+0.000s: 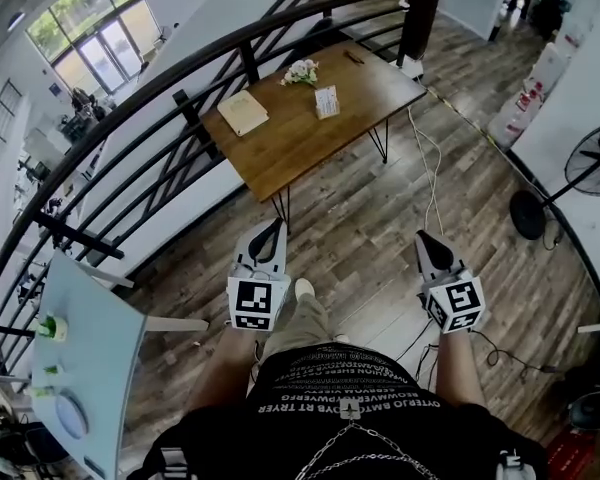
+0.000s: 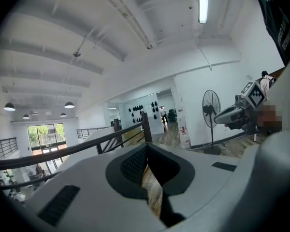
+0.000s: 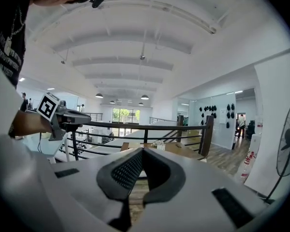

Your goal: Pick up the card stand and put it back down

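Head view: left hand-held gripper (image 1: 272, 228) and right hand-held gripper (image 1: 427, 240) both clenched, empty; card stand (image 1: 326, 101), I think, sits on the far table (image 1: 300, 148).

I can't read anything cleanly here. White lettering runs in rows across the black shirt (image 1: 340, 383), upside down and too garbled to spell. The white banner (image 1: 528, 98) carries red print, too small to read. The cubes on the left gripper (image 1: 276, 224) and right gripper (image 1: 423, 236) show only coded squares.
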`<state>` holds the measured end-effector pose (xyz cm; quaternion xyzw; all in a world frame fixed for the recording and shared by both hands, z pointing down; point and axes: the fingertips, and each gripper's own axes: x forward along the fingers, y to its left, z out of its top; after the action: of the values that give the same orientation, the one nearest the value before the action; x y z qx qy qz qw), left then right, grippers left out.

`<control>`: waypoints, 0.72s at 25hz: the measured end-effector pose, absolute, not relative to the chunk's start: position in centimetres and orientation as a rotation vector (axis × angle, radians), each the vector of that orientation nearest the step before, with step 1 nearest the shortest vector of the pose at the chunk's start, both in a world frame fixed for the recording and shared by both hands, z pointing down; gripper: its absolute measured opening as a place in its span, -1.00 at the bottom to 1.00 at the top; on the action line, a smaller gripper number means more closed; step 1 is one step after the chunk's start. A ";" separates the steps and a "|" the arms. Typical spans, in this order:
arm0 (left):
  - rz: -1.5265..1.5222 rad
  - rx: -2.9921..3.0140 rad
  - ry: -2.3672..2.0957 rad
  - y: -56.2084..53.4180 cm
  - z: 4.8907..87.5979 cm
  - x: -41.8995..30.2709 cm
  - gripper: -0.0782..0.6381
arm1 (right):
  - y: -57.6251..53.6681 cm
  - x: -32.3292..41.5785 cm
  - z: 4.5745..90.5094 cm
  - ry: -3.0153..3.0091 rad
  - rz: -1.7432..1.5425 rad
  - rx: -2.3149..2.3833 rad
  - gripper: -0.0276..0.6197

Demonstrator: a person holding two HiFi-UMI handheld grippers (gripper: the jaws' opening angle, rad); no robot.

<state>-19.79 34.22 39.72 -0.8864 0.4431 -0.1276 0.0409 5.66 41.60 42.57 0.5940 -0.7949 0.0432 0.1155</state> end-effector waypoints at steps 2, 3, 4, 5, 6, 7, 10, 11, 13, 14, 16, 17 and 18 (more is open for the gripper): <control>-0.391 -2.724 1.340 33.0 40.0 -19.2 -0.73 | 40.6 6.2 42.9 -2.316 0.140 1.755 -0.87; -0.388 -2.729 1.334 32.3 40.1 -19.1 -0.73 | 39.9 6.3 43.0 -2.311 0.148 1.761 -0.87; -0.383 -2.735 1.333 31.6 40.3 -19.0 -0.73 | 39.2 6.3 43.2 -2.310 0.154 1.764 -0.87; -0.379 -2.740 1.338 30.8 40.4 -18.9 -0.73 | 38.5 6.2 43.3 -2.311 0.160 1.762 -0.87; -0.376 -2.744 1.346 29.9 40.5 -18.9 -0.73 | 37.8 6.1 43.3 -2.316 0.165 1.758 -0.87; -0.374 -2.747 1.352 29.0 40.6 -18.8 -0.73 | 37.0 6.0 43.4 -2.322 0.169 1.753 -0.87; -0.347 -2.753 1.350 26.4 40.6 -18.3 -0.73 | 34.6 6.2 43.4 -2.323 0.191 1.758 -0.87; -0.324 -2.751 1.342 25.5 40.4 -18.1 -0.73 | 33.8 6.2 43.4 -2.324 0.195 1.758 -0.87; -0.291 -2.752 1.321 23.7 40.0 -17.5 -0.73 | 32.1 6.2 43.4 -2.333 0.196 1.746 -0.87; -0.293 -2.757 1.309 22.8 40.0 -17.1 -0.73 | 31.2 6.2 43.4 -2.336 0.198 1.741 -0.87; -0.317 -2.772 1.286 21.1 40.3 -16.4 -0.73 | 29.5 6.2 43.5 -2.332 0.209 1.740 -0.87; -0.326 -2.779 1.276 20.3 40.4 -16.2 -0.73 | 28.8 6.2 43.6 -2.329 0.218 1.742 -0.87; -0.331 -2.785 1.268 19.7 40.5 -16.0 -0.73 | 28.2 6.1 43.7 -2.327 0.226 1.742 -0.87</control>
<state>-16.04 19.66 40.52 -0.9044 0.4117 -0.1075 0.0317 6.10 28.16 43.73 0.5937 -0.7930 0.0770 0.1128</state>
